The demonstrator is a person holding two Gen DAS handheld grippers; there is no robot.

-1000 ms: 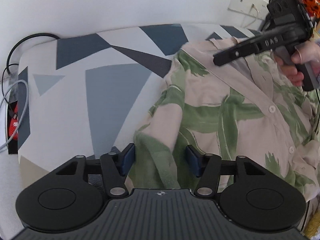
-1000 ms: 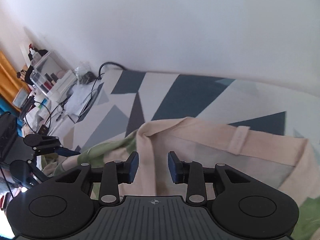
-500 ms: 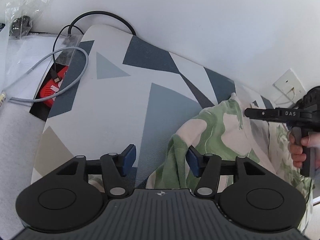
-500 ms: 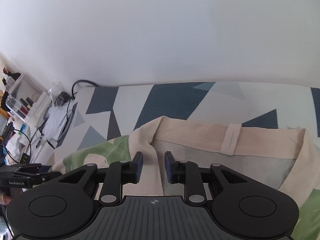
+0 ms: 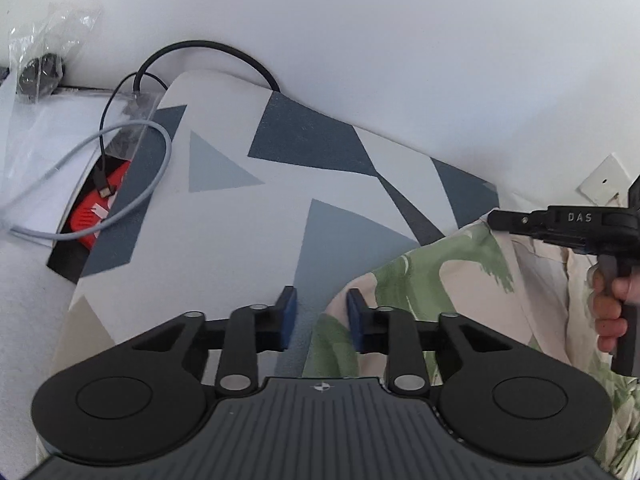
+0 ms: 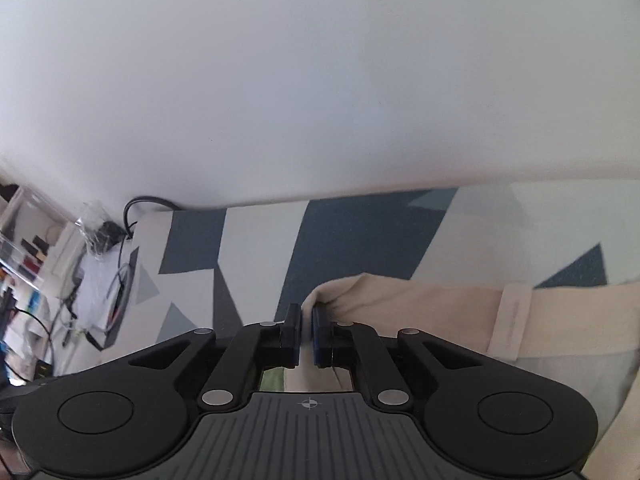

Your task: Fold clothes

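I see the leaf-printed cream shirt point(image 5: 460, 280) lying on the geometric-patterned worktop cover point(image 5: 240, 216), toward its right side. Left of the cover, grey and black cables point(image 5: 132, 184) loop over a red box point(image 5: 94, 212). A white wall point(image 5: 360, 40) stands behind.

Cream shirt point(image 5: 460, 280) w/ green leaf print, crumpled, collar open

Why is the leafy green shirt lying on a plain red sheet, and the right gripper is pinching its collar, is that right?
Not quite: the sheet is not plain red. It is white with blue and grey triangles, as the left wrist view shows. The rest holds: the leafy green shirt lies on it, and the right gripper pinches its collar.
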